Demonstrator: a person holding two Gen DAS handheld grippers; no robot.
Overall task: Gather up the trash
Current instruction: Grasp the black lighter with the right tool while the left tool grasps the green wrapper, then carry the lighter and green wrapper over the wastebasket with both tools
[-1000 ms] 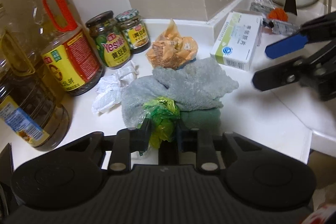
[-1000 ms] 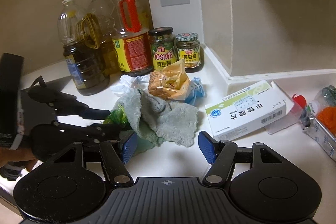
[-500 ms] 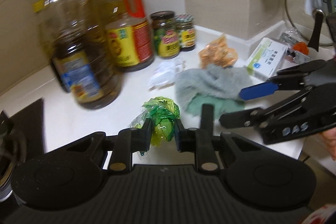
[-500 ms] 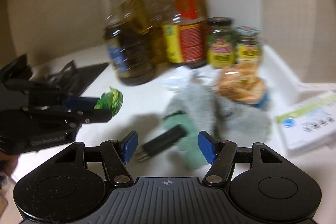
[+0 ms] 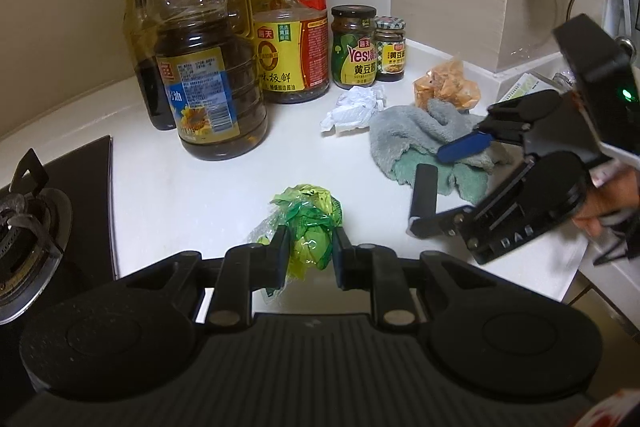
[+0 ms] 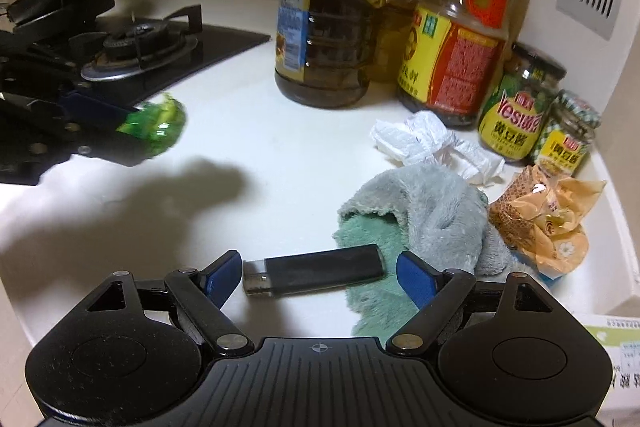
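Kitchen bench [image 6: 260, 163]: the right gripper [image 6: 320, 277], jaws opening wide, straddles a black lighter [image 6: 316, 273] that lies between them untouched, its long axis running 9 to 3 o'clock, metal end at 9. At 10 o'clock, the left gripper [image 5: 308, 255] pinches a crumpled green wrapper [image 5: 310, 227] above the bench.

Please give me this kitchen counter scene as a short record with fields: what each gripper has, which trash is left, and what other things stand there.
left gripper: shut on green wrapper
right gripper: jaws opening, black lighter lies between them, not pressed
trash left: crumpled white paper; orange wrapper
cloth: grey-green towel, partly under the lighter
other: oil bottles; two sauce jars; gas stove
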